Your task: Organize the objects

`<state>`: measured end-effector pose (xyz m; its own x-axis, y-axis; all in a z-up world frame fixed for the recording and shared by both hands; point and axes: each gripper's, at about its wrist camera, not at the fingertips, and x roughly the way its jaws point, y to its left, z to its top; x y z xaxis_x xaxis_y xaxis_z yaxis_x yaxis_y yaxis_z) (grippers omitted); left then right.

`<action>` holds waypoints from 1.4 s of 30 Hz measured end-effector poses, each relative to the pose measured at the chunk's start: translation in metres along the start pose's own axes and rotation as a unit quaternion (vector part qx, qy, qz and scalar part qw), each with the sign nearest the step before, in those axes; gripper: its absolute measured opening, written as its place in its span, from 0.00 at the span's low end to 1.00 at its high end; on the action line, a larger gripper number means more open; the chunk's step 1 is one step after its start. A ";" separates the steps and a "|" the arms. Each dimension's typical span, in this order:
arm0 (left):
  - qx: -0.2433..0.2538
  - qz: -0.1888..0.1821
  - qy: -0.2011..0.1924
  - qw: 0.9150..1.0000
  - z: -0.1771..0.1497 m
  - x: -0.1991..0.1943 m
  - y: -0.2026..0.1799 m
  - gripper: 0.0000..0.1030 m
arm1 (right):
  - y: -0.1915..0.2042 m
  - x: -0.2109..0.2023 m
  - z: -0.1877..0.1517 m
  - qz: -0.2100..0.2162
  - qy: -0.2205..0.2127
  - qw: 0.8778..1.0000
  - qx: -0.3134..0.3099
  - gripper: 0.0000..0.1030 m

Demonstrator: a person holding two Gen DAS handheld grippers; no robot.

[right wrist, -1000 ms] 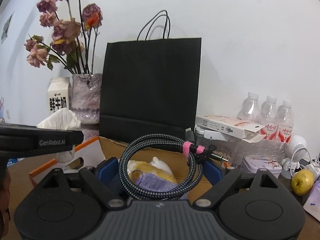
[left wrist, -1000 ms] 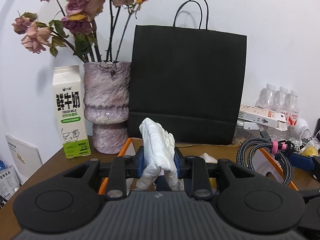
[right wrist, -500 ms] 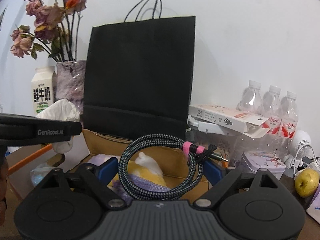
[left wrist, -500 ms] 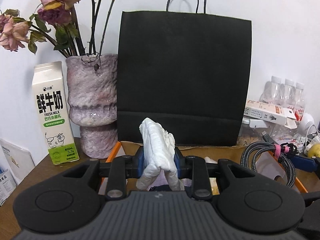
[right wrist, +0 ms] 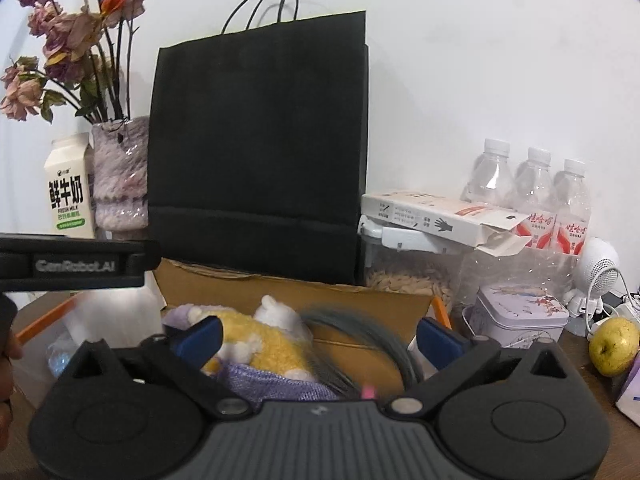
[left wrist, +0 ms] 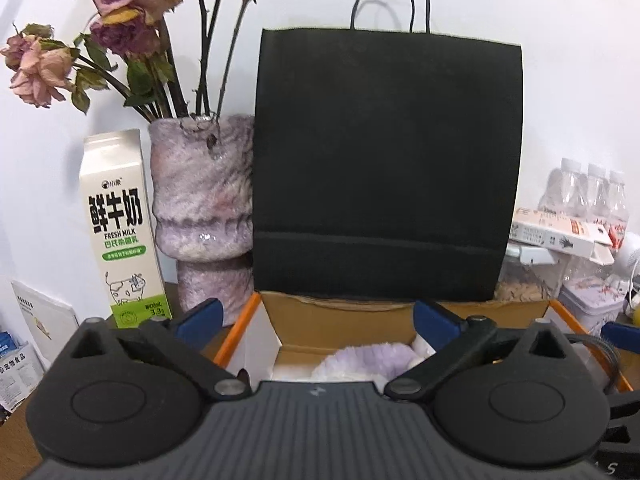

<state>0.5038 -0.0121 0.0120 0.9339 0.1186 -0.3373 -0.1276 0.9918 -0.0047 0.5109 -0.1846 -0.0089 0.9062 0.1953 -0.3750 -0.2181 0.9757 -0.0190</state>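
Over cardboard box (left wrist: 344, 322) | left gripper (left wrist: 316, 318) jaws just spread, empty | right gripper (right wrist: 320, 336) likewise, cable (right wrist: 360, 344) loose

Milk carton (left wrist: 122, 224) — large black Chinese characters "鲜牛奶", "FRESH MILK" beneath, smaller green Chinese line under that, "3.3g" near base beside cow drawing. Left gripper (right wrist: 76, 266) side, seen from right wrist view — "GenRobot.AI", blurred. Water bottles (right wrist: 554, 226) — red Chinese script on labels, too small to read. Flat white box (right wrist: 436, 216) — small print illegible.

Right tongs (right wrist: 320, 330) just opened wide; cable (right wrist: 360, 344), blurred, in the box (right wrist: 280, 286) beside yellow plush (right wrist: 256, 344).
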 end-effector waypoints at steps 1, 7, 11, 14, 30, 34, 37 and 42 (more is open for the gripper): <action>-0.001 -0.001 0.002 1.000 0.000 0.001 0.000 1.00 | -0.001 0.000 0.000 -0.001 0.001 1.000 0.002 1.00; -0.001 0.002 0.003 1.000 0.000 0.001 0.001 1.00 | -0.001 0.001 0.000 0.001 0.004 1.000 0.001 1.00; 0.000 0.002 0.002 1.000 -0.001 0.001 0.003 1.00 | -0.001 0.000 -0.001 0.000 0.001 1.000 0.005 1.00; -0.001 0.002 0.006 1.000 -0.001 0.001 0.005 1.00 | -0.002 -0.001 0.000 0.001 0.001 1.000 0.008 1.00; 0.004 0.002 0.024 1.000 -0.004 -0.014 0.016 1.00 | -0.002 -0.015 0.004 0.007 -0.005 1.000 0.010 1.00; 0.006 0.001 0.029 1.000 -0.007 -0.027 0.018 1.00 | -0.001 -0.026 0.002 0.002 0.001 1.000 0.010 1.00; 0.010 0.001 0.034 0.999 -0.011 -0.040 0.019 1.00 | -0.001 -0.037 -0.001 0.007 0.008 1.000 0.012 1.00; 0.015 -0.004 0.042 0.999 -0.020 -0.068 0.020 1.00 | 0.003 -0.063 -0.007 0.014 0.009 1.000 0.011 1.00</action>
<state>0.4309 -0.0010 0.0162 0.9032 0.1082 -0.4154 -0.1094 0.9938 0.0211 0.4507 -0.1949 0.0083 0.8932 0.2204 -0.3919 -0.2344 0.9721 0.0125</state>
